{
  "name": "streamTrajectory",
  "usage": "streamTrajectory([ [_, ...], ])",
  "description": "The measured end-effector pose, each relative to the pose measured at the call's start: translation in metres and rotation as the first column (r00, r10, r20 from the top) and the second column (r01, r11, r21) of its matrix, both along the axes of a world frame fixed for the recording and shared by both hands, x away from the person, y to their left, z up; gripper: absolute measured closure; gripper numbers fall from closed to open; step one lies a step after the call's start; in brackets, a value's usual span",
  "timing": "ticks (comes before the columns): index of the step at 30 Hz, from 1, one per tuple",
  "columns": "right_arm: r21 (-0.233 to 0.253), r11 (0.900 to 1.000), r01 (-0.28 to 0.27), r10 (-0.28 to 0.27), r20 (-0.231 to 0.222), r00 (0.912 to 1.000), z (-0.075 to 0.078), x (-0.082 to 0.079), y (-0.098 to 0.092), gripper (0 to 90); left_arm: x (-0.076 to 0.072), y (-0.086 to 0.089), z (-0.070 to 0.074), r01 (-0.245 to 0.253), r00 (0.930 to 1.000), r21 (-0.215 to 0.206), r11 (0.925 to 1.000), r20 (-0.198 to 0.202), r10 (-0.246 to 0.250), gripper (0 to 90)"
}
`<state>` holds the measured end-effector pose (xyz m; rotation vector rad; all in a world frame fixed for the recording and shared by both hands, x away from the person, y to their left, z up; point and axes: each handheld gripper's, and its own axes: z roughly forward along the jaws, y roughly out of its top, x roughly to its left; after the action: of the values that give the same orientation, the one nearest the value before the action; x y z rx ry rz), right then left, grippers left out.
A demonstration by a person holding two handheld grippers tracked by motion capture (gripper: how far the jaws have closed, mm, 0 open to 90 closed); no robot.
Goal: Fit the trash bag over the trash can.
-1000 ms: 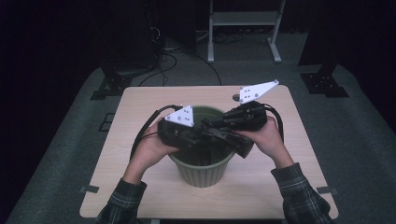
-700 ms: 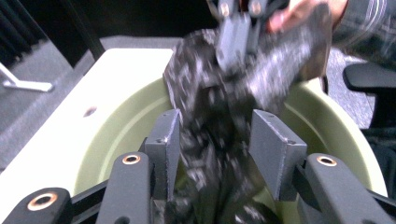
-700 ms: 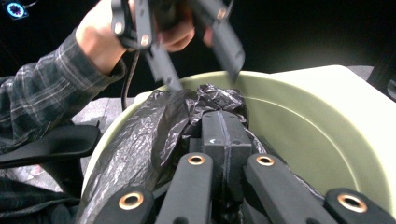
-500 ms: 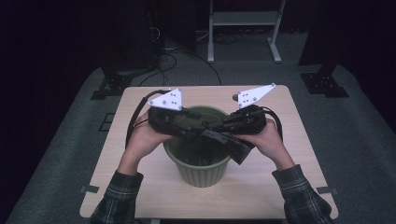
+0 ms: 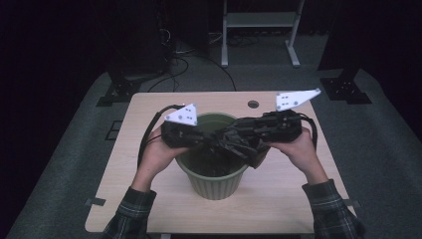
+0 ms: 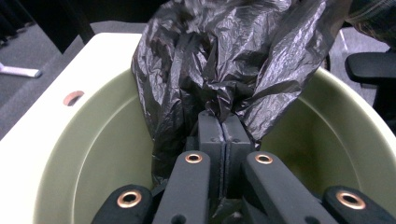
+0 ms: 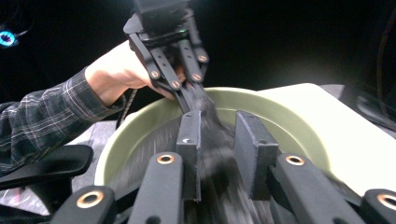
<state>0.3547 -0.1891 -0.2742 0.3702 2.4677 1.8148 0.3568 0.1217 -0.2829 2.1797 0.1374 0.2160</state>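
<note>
The crumpled black bin bag (image 6: 219, 60) hangs bunched over the mouth of the green wastebasket (image 5: 214, 184), pinched tight by the left gripper (image 6: 222, 133) while the right gripper (image 7: 218, 149) straddles it with jaws parted, probably so it can be spread as a liner.

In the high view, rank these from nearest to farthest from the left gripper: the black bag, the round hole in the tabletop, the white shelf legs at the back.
1. Black bag: pinched in the left gripper, over the green bin.
2. Round hole: in the tabletop, beyond the bin and to the right.
3. White shelf legs: on the floor past the table's far edge.
</note>
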Motion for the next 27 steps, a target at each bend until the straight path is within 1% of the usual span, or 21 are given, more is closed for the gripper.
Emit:
streamTrajectory([
  [1, 0.001, 1.0, 0.007, -0.007, -0.002, 1.0, 0.0, 0.0, -0.005, 70.4, -0.001, 0.006, -0.001, -0.015, 0.9999, -0.013, 0.9998, 0.0, 0.015, 89.2],
  [3, 0.003, 0.999, 0.034, -0.034, -0.01, 0.9994, -0.003, -0.002, -0.02, 66.7, -0.002, 0.015, -0.002, -0.034, 0.9994, -0.023, 0.9992, -0.001, 0.034, 89.2],
  [4, 0.0, 0.999, 0.049, -0.049, -0.012, 0.9987, -0.006, -0.002, -0.026, 66.4, -0.003, 0.02, -0.002, -0.043, 0.9991, -0.03, 0.9986, 0.0, 0.043, 89.2],
  [5, 0.004, 0.998, 0.065, -0.065, -0.016, 0.9978, -0.009, -0.004, -0.033, 63.8, -0.003, 0.024, -0.003, -0.049, 0.9988, -0.034, 0.9982, 0.0, 0.049, 89.1],
  [7, 0.006, 0.996, 0.092, -0.092, -0.022, 0.9956, -0.016, -0.006, -0.044, 63.1, -0.004, 0.029, -0.004, -0.075, 0.9971, -0.043, 0.9962, -0.011, 0.075, 89.1],
  [9, 0.011, 0.993, 0.116, -0.116, -0.026, 0.9929, -0.022, -0.008, -0.053, 61.3, -0.005, 0.033, -0.006, -0.086, 0.9963, -0.053, 0.9949, -0.014, 0.085, 89.0],
  [11, 0.015, 0.99, 0.139, -0.138, -0.048, 0.9893, -0.029, -0.008, -0.062, 60.4, -0.005, 0.037, -0.008, -0.09, 0.9958, -0.06, 0.9941, -0.02, 0.089, 89.0],
  [13, 0.018, 0.988, 0.153, -0.152, -0.056, 0.9868, -0.034, -0.008, -0.066, 59.8, -0.006, 0.039, -0.01, -0.094, 0.9953, -0.074, 0.9928, -0.029, 0.092, 89.0],
  [17, 0.006, 0.988, 0.155, -0.154, -0.069, 0.9856, -0.042, -0.007, -0.065, 58.3, -0.006, 0.042, -0.011, -0.095, 0.9952, -0.08, 0.9923, -0.034, 0.092, 88.8],
  [20, 0.012, 0.988, 0.153, -0.152, -0.087, 0.9846, -0.046, -0.004, -0.062, 56.2, -0.006, 0.043, -0.011, -0.095, 0.9951, -0.087, 0.9917, -0.036, 0.092, 88.7],
  [21, 0.008, 0.988, 0.155, -0.154, -0.095, 0.9835, -0.047, -0.003, -0.059, 53.5, -0.006, 0.043, -0.011, -0.092, 0.9954, -0.092, 0.9915, -0.035, 0.09, 88.7],
  [23, 0.003, 0.987, 0.162, -0.16, -0.108, 0.9811, -0.049, -0.001, -0.054, 51.6, -0.007, 0.043, -0.01, -0.085, 0.996, -0.101, 0.9913, -0.037, 0.082, 88.7],
  [24, 0.003, 0.986, 0.166, -0.165, -0.106, 0.9807, -0.049, 0.0, -0.052, 50.0, -0.007, 0.044, -0.009, -0.082, 0.9962, -0.108, 0.9907, -0.037, 0.079, 88.7],
  [26, 0.012, 0.985, 0.173, -0.17, -0.12, 0.9782, -0.05, 0.004, -0.046, 49.5, -0.008, 0.044, -0.009, -0.076, 0.9966, -0.113, 0.9907, -0.041, 0.072, 88.7],
  [27, 0.013, 0.984, 0.177, -0.174, -0.123, 0.977, -0.051, 0.005, -0.043, 50.9, -0.008, 0.044, -0.009, -0.073, 0.9967, -0.117, 0.9904, -0.042, 0.069, 88.7],
])
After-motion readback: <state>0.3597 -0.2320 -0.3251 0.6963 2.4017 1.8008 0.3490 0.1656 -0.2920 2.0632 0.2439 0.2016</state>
